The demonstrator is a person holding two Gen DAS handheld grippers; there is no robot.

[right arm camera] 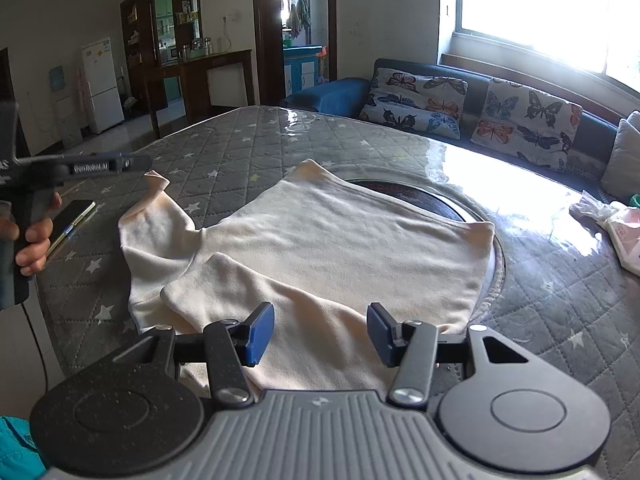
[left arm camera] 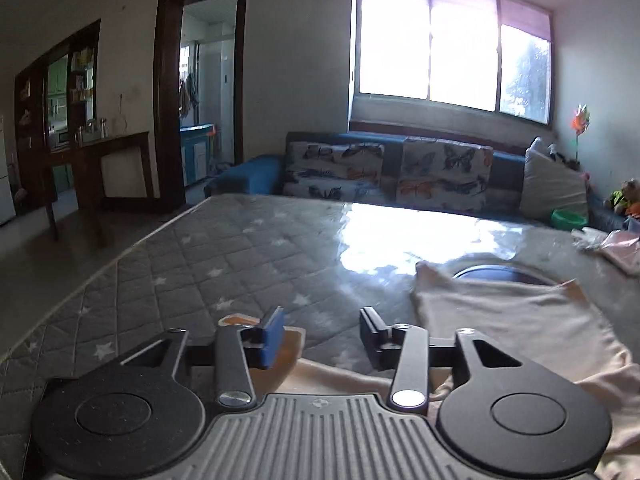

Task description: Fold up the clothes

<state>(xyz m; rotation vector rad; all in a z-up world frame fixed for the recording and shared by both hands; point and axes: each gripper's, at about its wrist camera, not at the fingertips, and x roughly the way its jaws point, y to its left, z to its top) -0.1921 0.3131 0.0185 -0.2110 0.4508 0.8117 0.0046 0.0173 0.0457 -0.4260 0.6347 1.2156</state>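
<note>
Your right claw [right arm camera: 320, 334] hangs half open and empty over the shirt's [right arm camera: 320, 240] near edge; its long axis runs near to far. Your left claw [left arm camera: 322, 338], also open and empty, sits left of it

We see daylight pouring through the window [left arm camera: 452, 48], blown out to white in both views. It throws hard glare on the glossy table cover [left arm camera: 392, 236], while the room's left side lies dim. Straight lines bow near the edges, the corners darken, and the left view is slightly soft.
</note>
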